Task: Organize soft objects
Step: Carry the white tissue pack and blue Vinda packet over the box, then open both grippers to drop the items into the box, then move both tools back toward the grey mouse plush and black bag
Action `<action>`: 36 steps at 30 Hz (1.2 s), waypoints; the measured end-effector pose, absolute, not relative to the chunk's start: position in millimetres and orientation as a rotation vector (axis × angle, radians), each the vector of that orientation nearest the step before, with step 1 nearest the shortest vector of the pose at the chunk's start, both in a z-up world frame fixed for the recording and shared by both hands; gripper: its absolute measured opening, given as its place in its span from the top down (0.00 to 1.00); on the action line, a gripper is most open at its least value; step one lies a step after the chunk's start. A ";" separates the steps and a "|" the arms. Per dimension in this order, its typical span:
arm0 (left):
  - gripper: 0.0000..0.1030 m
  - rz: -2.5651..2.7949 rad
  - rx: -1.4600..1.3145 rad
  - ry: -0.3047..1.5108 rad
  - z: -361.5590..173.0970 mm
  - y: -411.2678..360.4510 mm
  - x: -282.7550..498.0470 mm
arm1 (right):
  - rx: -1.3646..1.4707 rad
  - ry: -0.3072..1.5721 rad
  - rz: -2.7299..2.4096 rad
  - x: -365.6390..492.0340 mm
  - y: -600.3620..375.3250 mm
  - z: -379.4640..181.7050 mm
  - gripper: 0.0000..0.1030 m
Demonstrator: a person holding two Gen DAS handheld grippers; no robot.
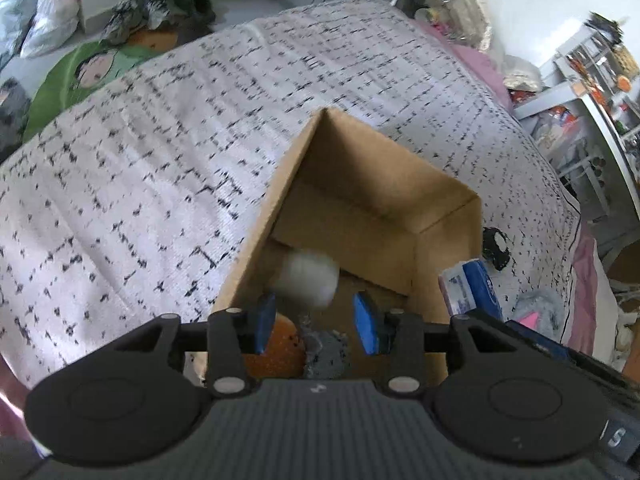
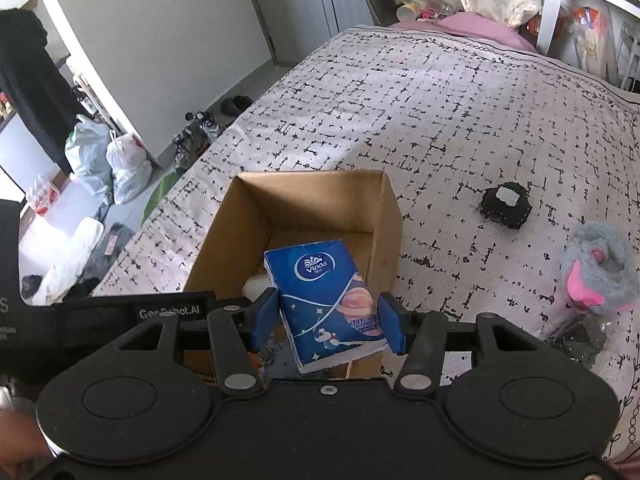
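Observation:
An open cardboard box [image 1: 448, 240] [image 2: 390, 216] stands on the patterned bed cover. My left gripper [image 1: 316, 324] is open over the box, and a blurred white soft object [image 1: 308, 280] is just below its fingertips inside the box. An orange soft thing [image 1: 280, 346] and a grey fuzzy one [image 1: 326, 354] lie in the box. My right gripper [image 2: 326, 318] is shut on a blue Vinda tissue pack [image 2: 328, 304], held over the box's near edge; the pack also shows in the left wrist view [image 1: 472, 286].
A black round soft item [image 2: 506, 204] and a grey and pink plush toy [image 2: 600, 272] lie on the bed right of the box. Plastic bags [image 2: 108, 160] and shoes [image 2: 196, 132] are on the floor at left. Shelves [image 1: 592, 92] stand beyond the bed.

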State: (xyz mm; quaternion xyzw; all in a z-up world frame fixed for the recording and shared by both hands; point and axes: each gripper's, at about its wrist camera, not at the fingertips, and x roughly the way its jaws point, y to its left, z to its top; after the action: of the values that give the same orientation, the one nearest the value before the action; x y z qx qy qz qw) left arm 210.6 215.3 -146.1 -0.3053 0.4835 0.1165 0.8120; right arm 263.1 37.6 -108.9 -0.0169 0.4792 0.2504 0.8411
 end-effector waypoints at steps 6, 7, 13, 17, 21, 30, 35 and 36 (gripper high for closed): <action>0.57 0.253 -0.671 1.022 -138.0 218.3 206.7 | -0.047 1.009 0.529 263.9 44.3 -108.4 0.49; 0.57 0.252 -0.676 1.017 -136.0 218.6 206.2 | -0.048 1.009 0.528 263.6 45.2 -108.1 0.49; 0.56 0.262 -0.673 0.987 -121.0 221.4 199.5 | -0.046 1.023 0.510 263.6 45.9 -108.0 0.44; 0.53 0.267 -0.657 0.981 -113.4 220.6 195.0 | -0.029 1.028 0.512 259.8 39.9 -104.0 0.40; 0.49 0.277 -0.651 0.974 -107.9 218.3 189.6 | -0.022 1.019 0.508 254.2 31.5 -98.3 0.34; 0.35 0.287 -0.635 0.960 -94.9 206.8 180.9 | -0.002 1.009 0.498 243.4 3.6 -88.6 0.34; 0.28 0.285 -0.611 0.948 -87.7 194.6 177.6 | 0.009 0.995 0.492 238.5 -14.9 -82.4 0.32; 0.27 0.282 -0.607 0.946 -86.6 191.9 177.4 | 0.011 0.992 0.491 236.9 -18.6 -81.1 0.29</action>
State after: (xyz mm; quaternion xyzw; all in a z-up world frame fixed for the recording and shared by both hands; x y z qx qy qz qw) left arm 177.4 191.9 -86.6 -0.2866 0.4471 0.1331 0.8368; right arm 236.9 -18.6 -81.1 0.0054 0.4710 0.2331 0.8508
